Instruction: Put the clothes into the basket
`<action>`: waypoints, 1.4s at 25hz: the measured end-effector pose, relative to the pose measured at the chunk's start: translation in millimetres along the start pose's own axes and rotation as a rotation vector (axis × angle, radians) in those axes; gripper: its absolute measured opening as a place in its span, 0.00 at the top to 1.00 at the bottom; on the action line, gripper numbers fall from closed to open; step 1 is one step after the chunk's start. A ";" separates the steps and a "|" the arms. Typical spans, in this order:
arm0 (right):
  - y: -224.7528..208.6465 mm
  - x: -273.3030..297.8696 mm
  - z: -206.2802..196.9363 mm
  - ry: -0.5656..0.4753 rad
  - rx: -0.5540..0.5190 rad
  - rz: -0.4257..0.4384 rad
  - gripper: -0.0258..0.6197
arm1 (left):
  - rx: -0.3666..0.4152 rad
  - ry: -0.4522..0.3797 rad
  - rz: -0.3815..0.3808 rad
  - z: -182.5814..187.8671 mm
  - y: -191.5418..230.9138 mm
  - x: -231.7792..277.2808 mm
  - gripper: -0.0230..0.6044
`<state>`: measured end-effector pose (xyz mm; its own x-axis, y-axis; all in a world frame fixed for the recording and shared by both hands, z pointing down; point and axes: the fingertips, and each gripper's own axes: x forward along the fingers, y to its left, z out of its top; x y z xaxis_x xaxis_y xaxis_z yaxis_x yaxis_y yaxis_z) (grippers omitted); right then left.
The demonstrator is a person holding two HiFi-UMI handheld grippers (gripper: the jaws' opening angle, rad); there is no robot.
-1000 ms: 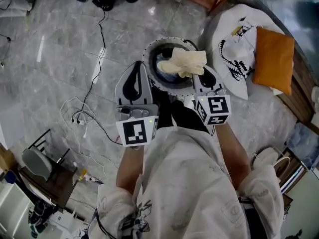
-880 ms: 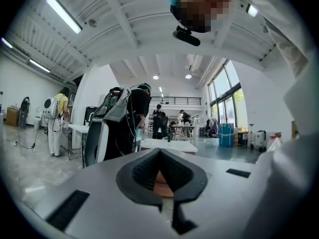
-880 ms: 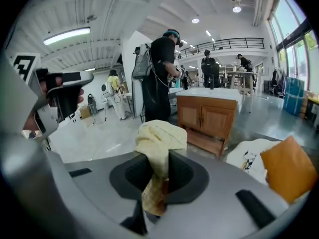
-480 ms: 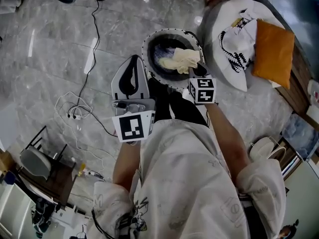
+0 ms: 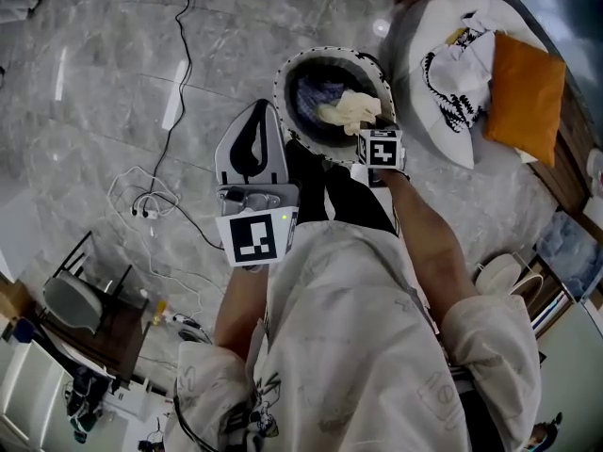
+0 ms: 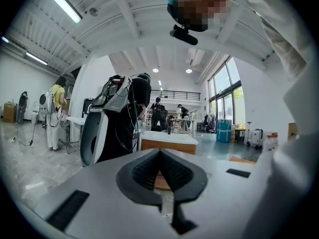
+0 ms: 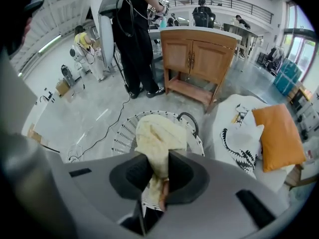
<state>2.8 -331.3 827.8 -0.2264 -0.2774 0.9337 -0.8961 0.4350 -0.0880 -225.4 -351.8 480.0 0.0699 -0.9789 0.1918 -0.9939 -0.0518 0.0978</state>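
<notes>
A round white basket (image 5: 281,81) stands on the grey floor with a dark garment (image 5: 309,94) inside. My right gripper (image 5: 373,137) points steeply down over its near rim, shut on a pale yellow cloth (image 5: 350,112) that hangs into the basket. In the right gripper view the yellow cloth (image 7: 158,139) is pinched between the dark pads, above the basket (image 7: 121,138). My left gripper (image 5: 252,158) is held left of the basket, pointing level. Its jaws are shut with nothing between them in the left gripper view (image 6: 160,158).
A white bean bag with a black-and-white print (image 5: 452,73) and an orange cushion (image 5: 526,97) lie right of the basket. Cables (image 5: 151,201) trail across the floor at left. A wooden cabinet (image 7: 202,59) and a person in black (image 7: 137,44) stand beyond the basket.
My right gripper has dropped toward the basket and tilted downward, lowering the yellow cloth from above the rim into it. The left gripper has sunk a little.
</notes>
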 end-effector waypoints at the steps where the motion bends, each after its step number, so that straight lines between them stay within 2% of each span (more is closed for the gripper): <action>1: -0.2 2.6 -1.2 0.010 0.001 0.000 0.90 | 0.001 0.004 -0.003 -1.0 -0.4 0.8 0.96; 6: -5.8 10.6 -7.9 0.064 0.015 -0.029 0.87 | 0.007 0.020 -0.010 -4.5 -1.1 6.4 0.96; 8: -9.2 15.8 -15.2 0.094 0.031 -0.029 0.73 | 0.009 0.027 -0.013 -5.4 -2.2 9.6 0.96; 10: -11.4 16.2 -20.5 0.115 0.042 -0.025 0.67 | 0.011 0.033 -0.017 -6.8 -4.3 11.9 0.96; 18: -14.4 15.7 -36.9 0.128 0.038 0.024 0.68 | 0.019 0.041 -0.035 -7.3 -19.7 17.6 0.96; 27: -15.1 -13.4 -23.8 0.001 0.044 0.070 0.71 | 0.030 0.020 -0.054 -0.9 -46.0 12.5 0.96; 35: 2.2 -65.1 -12.5 -0.132 -0.032 0.146 0.71 | 0.035 -0.005 -0.071 9.2 -71.8 -2.3 0.96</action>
<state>20.3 -301.6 771.2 -0.4028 -0.3187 0.8580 -0.8383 0.5049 -0.2060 -155.0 -347.7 463.6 0.1398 -0.9736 0.1804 -0.9888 -0.1277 0.0772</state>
